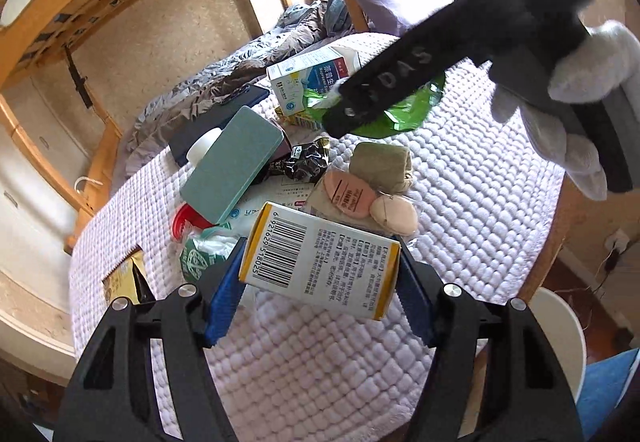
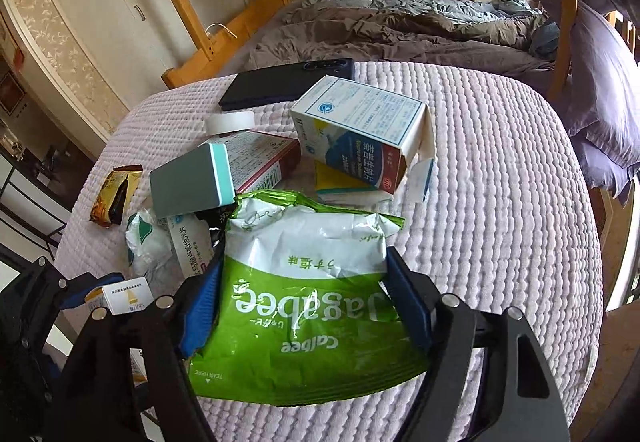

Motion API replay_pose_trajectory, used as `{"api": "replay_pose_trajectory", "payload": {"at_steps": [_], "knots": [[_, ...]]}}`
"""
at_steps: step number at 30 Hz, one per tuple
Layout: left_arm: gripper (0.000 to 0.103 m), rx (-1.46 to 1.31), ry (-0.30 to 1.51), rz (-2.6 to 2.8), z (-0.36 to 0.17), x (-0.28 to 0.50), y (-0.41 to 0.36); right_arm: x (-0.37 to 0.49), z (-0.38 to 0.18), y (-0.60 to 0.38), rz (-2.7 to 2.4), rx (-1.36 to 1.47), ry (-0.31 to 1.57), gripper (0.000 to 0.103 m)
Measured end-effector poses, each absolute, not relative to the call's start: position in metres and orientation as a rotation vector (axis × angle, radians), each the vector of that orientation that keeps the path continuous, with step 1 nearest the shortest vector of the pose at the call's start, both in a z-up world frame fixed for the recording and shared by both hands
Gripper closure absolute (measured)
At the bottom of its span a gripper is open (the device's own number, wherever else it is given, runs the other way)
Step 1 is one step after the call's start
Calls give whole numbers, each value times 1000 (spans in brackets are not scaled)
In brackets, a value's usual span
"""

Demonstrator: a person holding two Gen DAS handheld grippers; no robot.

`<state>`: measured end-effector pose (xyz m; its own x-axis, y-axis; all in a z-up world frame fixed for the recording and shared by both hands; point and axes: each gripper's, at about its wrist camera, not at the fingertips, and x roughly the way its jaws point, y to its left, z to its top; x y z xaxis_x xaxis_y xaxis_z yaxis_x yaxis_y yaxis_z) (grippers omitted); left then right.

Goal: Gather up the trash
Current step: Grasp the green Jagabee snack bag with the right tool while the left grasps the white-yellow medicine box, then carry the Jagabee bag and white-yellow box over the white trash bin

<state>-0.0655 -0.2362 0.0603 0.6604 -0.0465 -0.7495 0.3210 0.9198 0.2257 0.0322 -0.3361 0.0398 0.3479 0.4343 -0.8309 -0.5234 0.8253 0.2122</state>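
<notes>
While the left gripper (image 1: 320, 274) is clamped across the short width of the yellow-edged medicine box (image 1: 320, 258), the right gripper (image 2: 304, 302) pinches the green Jagabee snack bag (image 2: 304, 306), both lifted above the quilted bedspread (image 2: 500, 202), near its cluttered middle.

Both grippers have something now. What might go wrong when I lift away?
The left gripper clamps the yellow-edged box near one end, so it may pivot or slip out. The right gripper squeezes the crumpled green snack bag; slick foil could slide free, or drag the small boxes lying beside it.
</notes>
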Motion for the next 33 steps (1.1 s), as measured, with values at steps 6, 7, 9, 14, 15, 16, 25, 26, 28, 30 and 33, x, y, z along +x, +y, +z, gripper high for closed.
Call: {"api": "replay_pose_trajectory", "payload": {"at_steps": [6, 7, 9, 14, 15, 16, 25, 26, 28, 30, 33], "knots": [[34, 202, 876, -212, 62, -75, -220, 3, 45, -353, 633, -96, 1035, 28], [33, 186, 882, -202, 61, -78, -217, -3, 46, -355, 635, -96, 1035, 28], [33, 158, 894, -190, 60, -81, -213, -13, 46, -359, 639, -90, 1038, 28], [34, 114, 910, -169, 58, -94, -206, -39, 42, -363, 649, -98, 1051, 28], [34, 106, 914, -165, 58, -95, -204, -45, 41, -363, 650, -107, 1051, 28], [34, 97, 918, -160, 58, -97, -202, -51, 41, -364, 652, -112, 1053, 28], [34, 11, 957, -114, 55, -116, -180, -92, 34, -372, 671, -111, 1072, 28], [34, 8, 959, -110, 56, -118, -179, -96, 34, -372, 671, -113, 1073, 28], [34, -1, 960, -105, 57, -122, -178, -101, 33, -372, 673, -120, 1073, 28], [34, -9, 963, -102, 58, -127, -177, -108, 33, -373, 679, -124, 1072, 28], [34, -18, 969, -99, 59, -134, -177, -116, 35, -373, 686, -133, 1069, 28]]}}
